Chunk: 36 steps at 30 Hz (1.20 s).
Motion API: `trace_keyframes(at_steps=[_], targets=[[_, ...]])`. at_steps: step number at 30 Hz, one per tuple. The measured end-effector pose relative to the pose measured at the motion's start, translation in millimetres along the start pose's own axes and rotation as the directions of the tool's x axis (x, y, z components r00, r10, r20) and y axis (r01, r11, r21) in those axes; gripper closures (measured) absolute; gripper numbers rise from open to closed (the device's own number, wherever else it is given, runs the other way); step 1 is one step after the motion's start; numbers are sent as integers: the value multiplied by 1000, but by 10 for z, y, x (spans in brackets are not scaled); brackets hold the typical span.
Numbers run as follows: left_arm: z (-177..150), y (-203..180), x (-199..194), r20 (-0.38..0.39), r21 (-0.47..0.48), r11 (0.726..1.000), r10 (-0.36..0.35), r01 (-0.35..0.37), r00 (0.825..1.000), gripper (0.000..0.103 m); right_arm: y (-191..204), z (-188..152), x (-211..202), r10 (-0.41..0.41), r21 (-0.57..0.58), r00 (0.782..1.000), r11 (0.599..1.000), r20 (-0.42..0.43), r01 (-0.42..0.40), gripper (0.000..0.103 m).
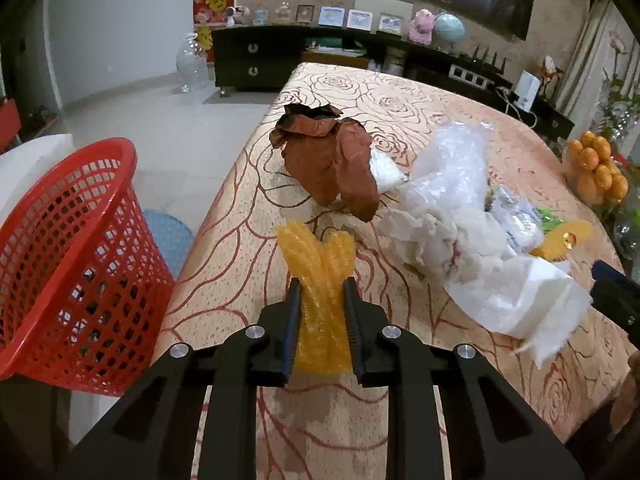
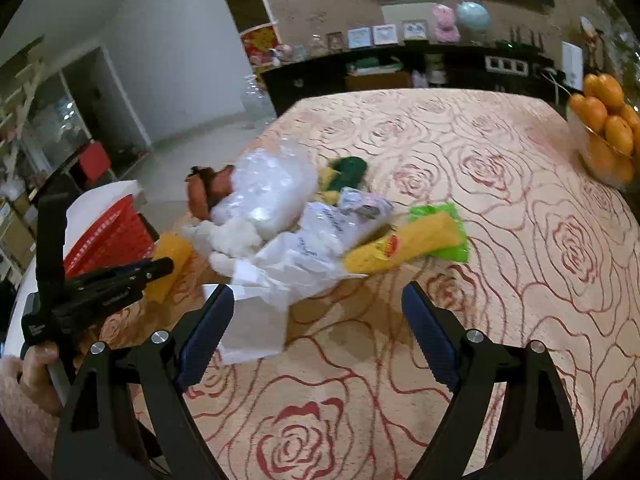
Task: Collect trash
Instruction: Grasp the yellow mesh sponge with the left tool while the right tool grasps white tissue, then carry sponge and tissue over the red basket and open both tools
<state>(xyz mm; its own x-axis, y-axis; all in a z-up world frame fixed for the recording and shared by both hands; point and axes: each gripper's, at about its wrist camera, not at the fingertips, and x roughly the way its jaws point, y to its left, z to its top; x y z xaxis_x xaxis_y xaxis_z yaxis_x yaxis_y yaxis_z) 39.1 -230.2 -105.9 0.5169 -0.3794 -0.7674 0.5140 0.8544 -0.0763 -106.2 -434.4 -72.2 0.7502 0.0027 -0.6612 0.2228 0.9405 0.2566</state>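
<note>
My left gripper [image 1: 322,284] is shut on a yellow bubble-wrap strip [image 1: 320,276] lying on the rose-patterned tablecloth [image 1: 400,92]; the same strip [image 2: 170,258] shows beside the left gripper [image 2: 166,266] in the right wrist view. A red mesh basket [image 1: 72,264] stands off the table's left edge. Crumpled brown paper [image 1: 332,160], clear plastic [image 1: 448,164] and white paper [image 1: 516,296] lie in a pile. My right gripper [image 2: 318,296] is open just before the white paper [image 2: 256,332], with a yellow-green wrapper [image 2: 408,244] beyond.
A bowl of oranges [image 2: 608,132] sits at the table's right edge. A dark sideboard [image 1: 256,58] with frames and a globe lines the far wall. A hand [image 2: 36,364] holds the left tool. A blue mat [image 1: 168,236] lies on the floor by the basket.
</note>
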Motion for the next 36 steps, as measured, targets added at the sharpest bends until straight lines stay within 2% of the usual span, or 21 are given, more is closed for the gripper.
trace_keyframes(at_steps=[7, 10, 13, 15, 17, 20, 21, 24, 27, 36], targets=[[-18, 65, -305, 65, -7, 1000, -26, 26, 998, 83, 226, -14, 96, 74, -49, 997, 996, -19, -75, 20], [-12, 81, -337, 64, -17, 999, -32, 34, 997, 83, 332, -49, 220, 65, -81, 997, 994, -49, -69, 20], [-7, 75, -354, 65, -12, 999, -36, 37, 997, 83, 431, -71, 374, 51, -111, 995, 992, -81, -60, 33], [-9, 81, -375, 70, -9, 999, -36, 37, 997, 83, 467, -70, 431, 51, -126, 995, 990, -89, -62, 48], [-9, 99, -391, 74, -14, 999, -36, 37, 997, 83, 513, -72, 486, 58, -144, 993, 987, -106, -73, 57], [-34, 152, -406, 76, -26, 999, -34, 36, 997, 83, 532, -88, 528, 61, -148, 991, 986, -115, -78, 66], [-34, 162, -411, 77, -29, 999, -33, 35, 996, 83, 530, -90, 544, 63, -145, 991, 986, -118, -80, 74], [-29, 182, -431, 81, -34, 999, -33, 36, 996, 83, 505, -79, 545, 85, -132, 988, 986, -126, -101, 86], [-26, 178, -443, 83, -33, 999, -35, 38, 996, 83, 529, -66, 489, 130, -131, 983, 981, -128, -147, 92], [-13, 185, -558, 120, -32, 998, -46, 50, 992, 83, 686, 33, 47, 253, -143, 966, 956, -49, -258, 93]])
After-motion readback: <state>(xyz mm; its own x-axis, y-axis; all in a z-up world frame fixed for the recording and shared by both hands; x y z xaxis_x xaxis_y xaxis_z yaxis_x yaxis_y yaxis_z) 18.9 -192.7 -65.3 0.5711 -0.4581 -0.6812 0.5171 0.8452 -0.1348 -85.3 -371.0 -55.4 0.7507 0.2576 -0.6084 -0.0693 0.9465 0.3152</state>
